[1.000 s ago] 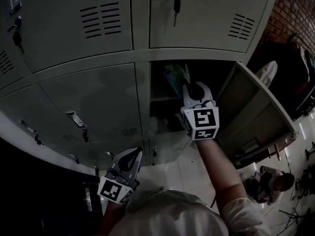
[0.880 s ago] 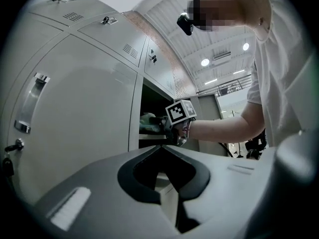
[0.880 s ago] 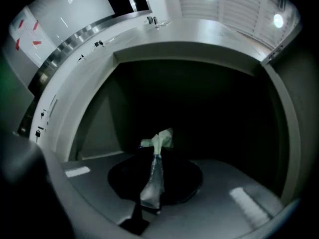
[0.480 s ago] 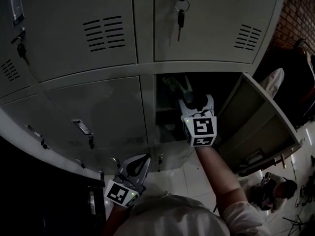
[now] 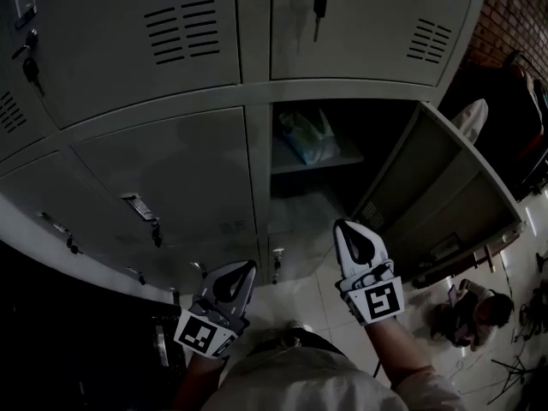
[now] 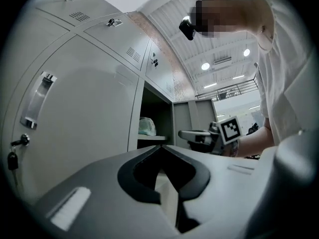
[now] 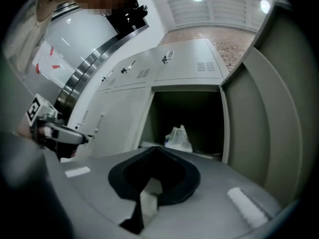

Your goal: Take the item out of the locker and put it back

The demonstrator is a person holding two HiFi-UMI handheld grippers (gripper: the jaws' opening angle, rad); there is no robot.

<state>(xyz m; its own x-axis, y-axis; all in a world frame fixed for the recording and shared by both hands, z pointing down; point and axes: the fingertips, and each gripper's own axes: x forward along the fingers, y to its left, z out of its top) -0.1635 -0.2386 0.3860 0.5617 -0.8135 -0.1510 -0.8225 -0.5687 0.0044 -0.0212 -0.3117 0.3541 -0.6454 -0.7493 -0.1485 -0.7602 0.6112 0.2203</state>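
Note:
A pale plastic bag (image 5: 306, 135) sits on the shelf (image 5: 318, 166) inside the open locker, also seen in the left gripper view (image 6: 147, 127) and the right gripper view (image 7: 178, 139). My right gripper (image 5: 345, 226) hangs outside the locker, below and in front of its opening, well clear of the bag. Its jaws are closing shut (image 7: 154, 148) with nothing between them. My left gripper (image 5: 247, 267) is low at the left in front of the closed lockers, shut and empty (image 6: 161, 148).
The locker door (image 5: 445, 187) stands swung open to the right. Closed grey lockers fill the left and top, one with a key (image 5: 319, 2) hanging in its lock. A person (image 5: 475, 315) is low on the tiled floor at the right.
My right gripper has pulled back out of the locker and down toward me, leaving the bag on the shelf. The left gripper has barely moved.

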